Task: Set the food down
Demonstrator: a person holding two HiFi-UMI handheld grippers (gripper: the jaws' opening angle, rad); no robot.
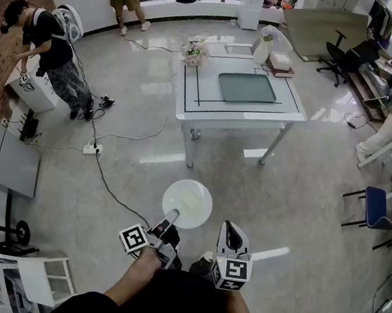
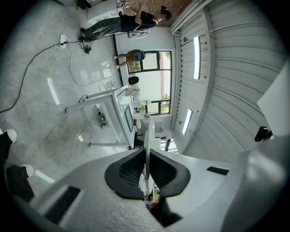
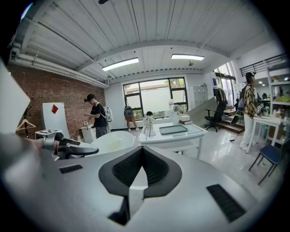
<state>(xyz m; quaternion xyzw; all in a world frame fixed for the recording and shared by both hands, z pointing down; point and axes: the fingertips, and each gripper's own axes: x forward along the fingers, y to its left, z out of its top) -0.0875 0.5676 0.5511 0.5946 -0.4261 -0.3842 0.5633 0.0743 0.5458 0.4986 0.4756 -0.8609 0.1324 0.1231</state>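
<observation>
Now | left hand-held gripper [image 1: 172, 217] clamps plate [image 1: 189, 202] rim | right hand-held gripper [image 1: 228, 227] closed, empty | table [image 1: 238, 113] well apart

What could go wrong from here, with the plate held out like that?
1. The left gripper has its jaws shut on only the near rim of the white plate, so the rest juts out unsupported. It could tip, and the pale piece of food might slide off.
2. The right gripper is empty with its jaws shut, giving no backup.
3. A black cable runs over the floor toward the white table and could trip the person.
</observation>
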